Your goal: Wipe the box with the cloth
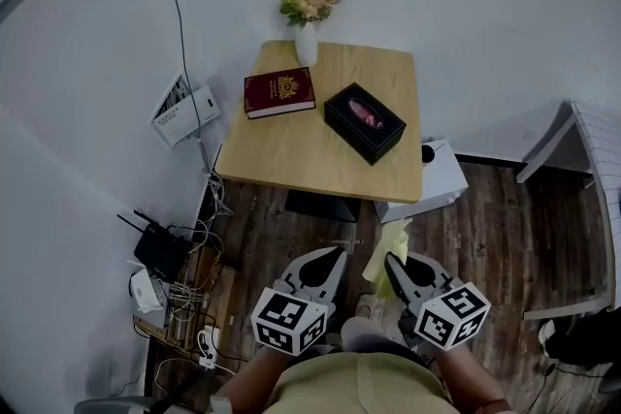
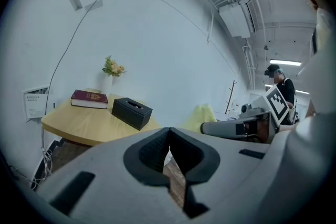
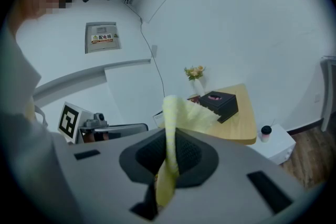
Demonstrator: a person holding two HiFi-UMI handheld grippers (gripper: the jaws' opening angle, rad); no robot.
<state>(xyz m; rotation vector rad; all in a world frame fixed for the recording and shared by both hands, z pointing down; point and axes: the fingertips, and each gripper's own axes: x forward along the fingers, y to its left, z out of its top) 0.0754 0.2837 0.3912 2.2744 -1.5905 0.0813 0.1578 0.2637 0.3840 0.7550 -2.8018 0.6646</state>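
A black tissue box [image 1: 365, 121] with a pink opening lies on the small wooden table [image 1: 291, 160]; it also shows as the box [image 2: 131, 112] and the box [image 3: 219, 102]. A yellow cloth [image 1: 386, 249] hangs from my right gripper [image 1: 392, 265], whose jaws are shut on the cloth [image 3: 170, 139]. My left gripper [image 1: 335, 259] is shut with nothing in it, its tips [image 2: 168, 134] pressed together. Both grippers hover above the floor, well short of the table.
A dark red book [image 1: 279, 93] and a white vase of flowers [image 1: 307, 13] share the table. A white low box [image 1: 432, 177] with a small dark-capped cup [image 1: 427, 152] sits right of it. Cables, a router [image 1: 160, 254] and power strips crowd the floor at left.
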